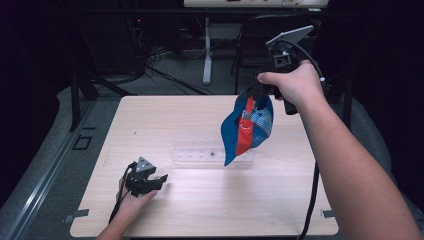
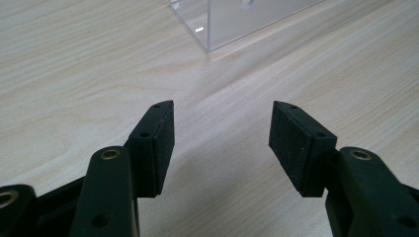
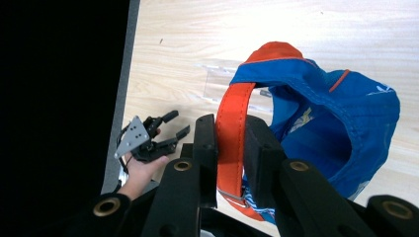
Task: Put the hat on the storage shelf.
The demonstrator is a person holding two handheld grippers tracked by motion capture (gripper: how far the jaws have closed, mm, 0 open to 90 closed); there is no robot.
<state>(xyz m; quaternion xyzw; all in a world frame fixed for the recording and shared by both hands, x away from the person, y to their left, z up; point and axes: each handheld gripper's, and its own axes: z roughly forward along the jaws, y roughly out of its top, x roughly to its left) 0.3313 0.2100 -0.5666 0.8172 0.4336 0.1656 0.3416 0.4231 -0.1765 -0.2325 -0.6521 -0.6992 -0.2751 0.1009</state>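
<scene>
A blue cap with an orange-red strap hangs in the air above the table, to the right of centre. My right gripper is shut on the cap's orange strap, and the blue crown droops below it. Under the cap, a clear plastic rack lies on the table. My left gripper rests low near the table's front left, open, with nothing between its pads. A corner of the clear rack stands just ahead of it.
The light wooden table has a dark gap along its left edge. Behind the table stand a white desk leg, cables and a dark chair.
</scene>
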